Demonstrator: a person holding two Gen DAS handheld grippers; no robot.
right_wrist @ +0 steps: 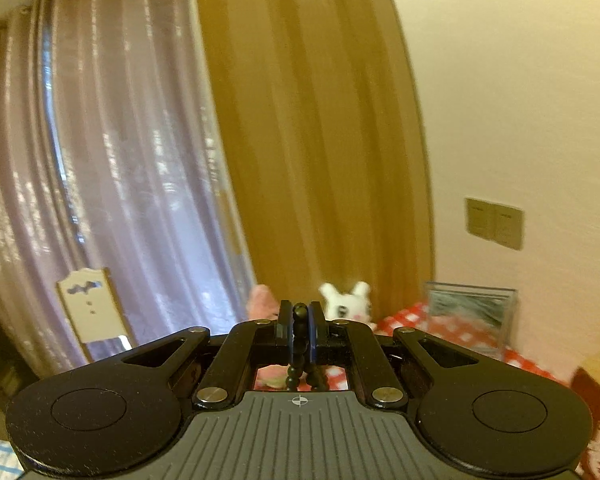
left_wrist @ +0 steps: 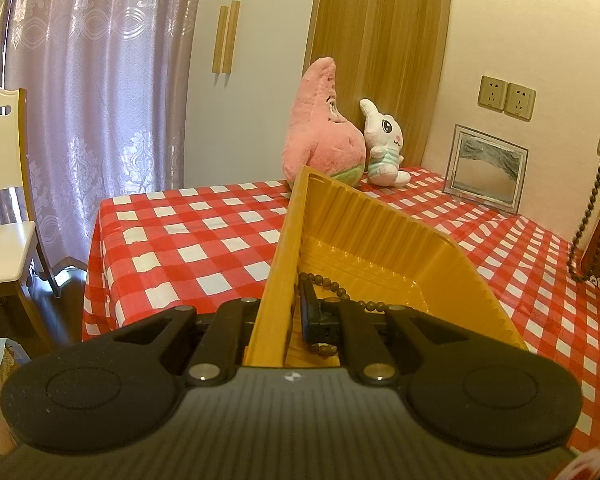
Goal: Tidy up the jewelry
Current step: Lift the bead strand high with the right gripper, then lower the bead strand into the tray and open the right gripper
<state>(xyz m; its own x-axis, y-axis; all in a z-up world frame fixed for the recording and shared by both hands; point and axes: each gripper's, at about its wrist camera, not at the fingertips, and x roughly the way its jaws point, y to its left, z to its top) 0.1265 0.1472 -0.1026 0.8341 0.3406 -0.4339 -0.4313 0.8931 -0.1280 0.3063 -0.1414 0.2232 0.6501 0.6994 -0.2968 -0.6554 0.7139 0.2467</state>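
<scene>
beside plush toys (left_wrist: pixel 332 128), sand frame (left_wrist: pixel 486 168)

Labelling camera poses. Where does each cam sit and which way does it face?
Left wrist: on the left tool, facing across the checked table; tool shut on the yellow tray wall, brown beads inside.
Right wrist: on the right tool, raised, facing curtain and wood panel; tool shut on a dark bead strand.
Shared: white rabbit plush, pink plush, wall sockets, glass frame.
</scene>
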